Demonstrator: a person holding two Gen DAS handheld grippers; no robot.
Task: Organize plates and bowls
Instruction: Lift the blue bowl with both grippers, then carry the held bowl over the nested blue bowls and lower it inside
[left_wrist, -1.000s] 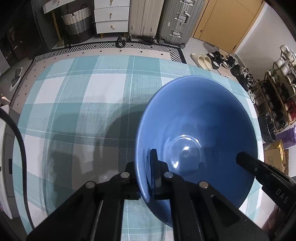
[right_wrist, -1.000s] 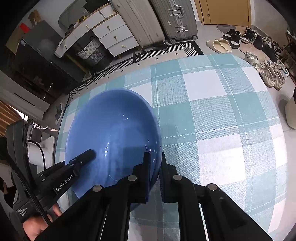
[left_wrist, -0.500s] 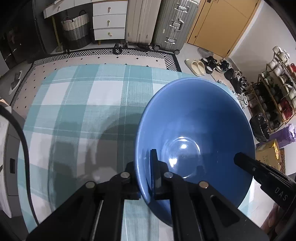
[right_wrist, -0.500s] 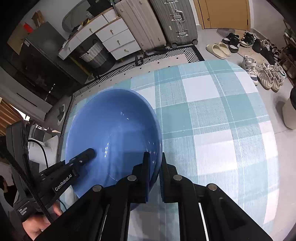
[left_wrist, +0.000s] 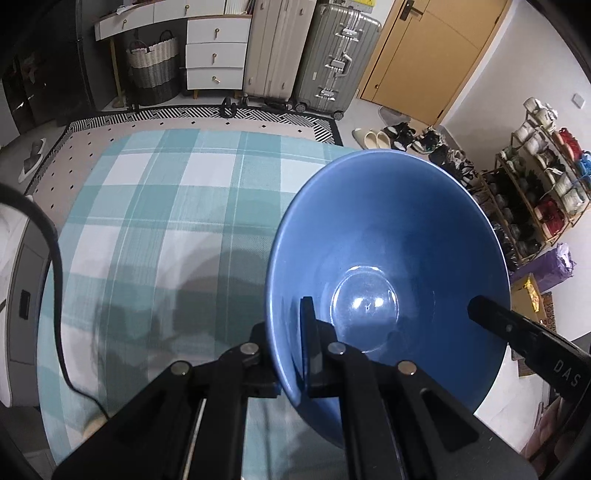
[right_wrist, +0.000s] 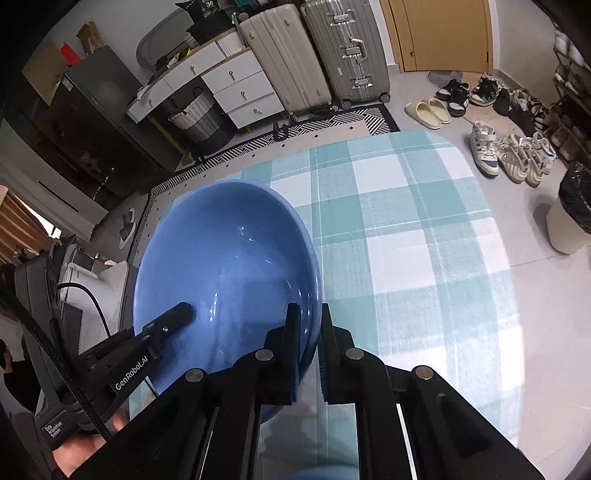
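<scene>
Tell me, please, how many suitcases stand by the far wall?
2: a beige suitcase beside the white drawers, and a grey suitcase between it and the wooden door. Others may be hidden.

We list: blue bowl, glazed ceramic by its look, glossy and smooth. Checked tablecloth, woven cloth, matt. Left gripper and right gripper, matt black plastic with bright metal pins. Suitcases, ribbed hard shell. Basket, woven. Door, smooth wood.
</scene>
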